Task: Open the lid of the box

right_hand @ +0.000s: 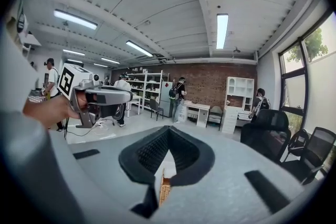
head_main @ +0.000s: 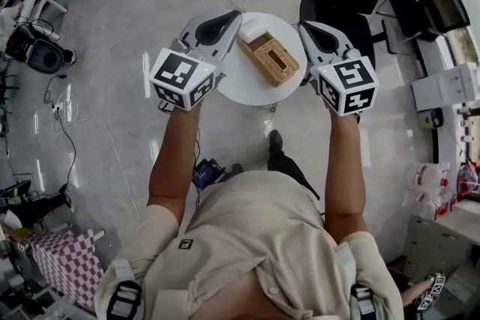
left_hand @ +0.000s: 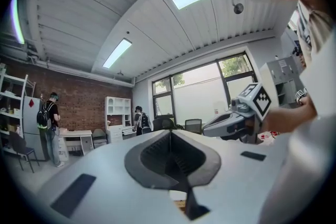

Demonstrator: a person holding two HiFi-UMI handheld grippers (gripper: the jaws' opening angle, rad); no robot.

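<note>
**Two shut tools flank a wicker box on a round bench**

Both tools are held out over a small round white bench in the head view. The left tool has its jaws pressed together with nothing between them. Its tip is over the bench's far left rim. The right tool is likewise closed and empty, with its tip at the bench's right rim.

The box lies on the bench between the two tips, set at a slant. It is nearer the right tool than the left. A white block sits at its far end, just beside the left tip. Whether either tool touches the box or the block cannot be told. In each gripper view a sliver of wicker shows below the closed jaws. The right gripper view also shows a strip of white above the wicker.

The box's lid is on, with a long slot cut in its top. What is inside cannot be seen.

Each tool carries a cube with black-and-white square markers, the left and the right. They bear patterns only.
</note>
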